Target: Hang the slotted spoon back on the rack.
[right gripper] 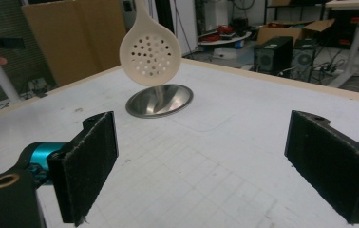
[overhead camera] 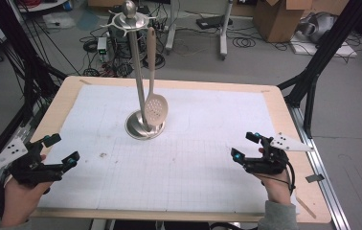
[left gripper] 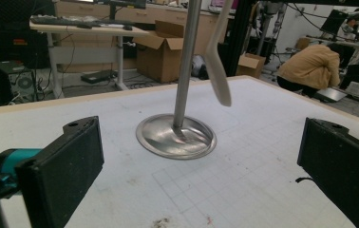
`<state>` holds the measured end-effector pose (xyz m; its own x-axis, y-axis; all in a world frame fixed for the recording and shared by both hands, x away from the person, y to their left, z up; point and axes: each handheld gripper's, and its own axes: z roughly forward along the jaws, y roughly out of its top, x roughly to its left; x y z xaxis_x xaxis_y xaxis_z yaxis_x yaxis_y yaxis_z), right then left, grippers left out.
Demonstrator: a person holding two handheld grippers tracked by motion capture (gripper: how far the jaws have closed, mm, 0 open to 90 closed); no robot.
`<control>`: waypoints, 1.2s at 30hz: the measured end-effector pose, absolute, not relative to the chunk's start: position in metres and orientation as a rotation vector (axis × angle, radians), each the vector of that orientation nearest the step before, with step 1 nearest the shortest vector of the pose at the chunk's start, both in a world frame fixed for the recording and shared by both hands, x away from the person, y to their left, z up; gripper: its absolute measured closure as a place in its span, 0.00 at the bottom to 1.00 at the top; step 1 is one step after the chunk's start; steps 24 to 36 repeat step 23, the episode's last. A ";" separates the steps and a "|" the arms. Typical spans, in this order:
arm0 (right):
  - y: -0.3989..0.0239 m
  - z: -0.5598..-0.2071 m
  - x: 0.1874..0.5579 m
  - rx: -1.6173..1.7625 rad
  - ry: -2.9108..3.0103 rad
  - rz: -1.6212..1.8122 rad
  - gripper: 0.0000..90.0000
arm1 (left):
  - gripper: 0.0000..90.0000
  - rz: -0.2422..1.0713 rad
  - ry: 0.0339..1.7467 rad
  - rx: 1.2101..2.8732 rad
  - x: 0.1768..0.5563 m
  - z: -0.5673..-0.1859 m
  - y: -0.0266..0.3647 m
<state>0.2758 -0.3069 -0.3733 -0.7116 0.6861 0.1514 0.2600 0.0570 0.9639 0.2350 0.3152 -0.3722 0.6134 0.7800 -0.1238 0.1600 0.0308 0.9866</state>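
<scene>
Two grippers, left (overhead camera: 65, 149) and right (overhead camera: 246, 146), jaws apart, empty | skimmer (overhead camera: 155, 109) hangs on stand (overhead camera: 144, 128) | writing: none legible

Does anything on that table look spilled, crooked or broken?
Nothing is broken or toppled. The cream slotted spoon hangs straight from the steel rack stand. The one blemish is a small brownish stain on the white gridded mat, near the left gripper.

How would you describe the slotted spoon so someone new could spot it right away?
Start at the white gridded mat covering the table, then find the steel utensil stand rising from a round base near its middle. The cream slotted spoon hangs there beside the pole, its perforated round head just above the base, the only utensil on the stand.
</scene>
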 end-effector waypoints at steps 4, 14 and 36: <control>-0.319 -0.376 0.275 1.004 1.965 1.663 0.11 | 0.02 0.579 0.846 1.493 0.235 -0.374 0.318; -0.345 -0.379 0.268 1.072 1.898 1.678 0.11 | 0.02 0.603 0.860 1.479 0.233 -0.371 0.323; -0.359 -0.375 0.263 1.080 1.847 1.695 0.11 | 0.02 0.616 0.892 1.479 0.237 -0.375 0.324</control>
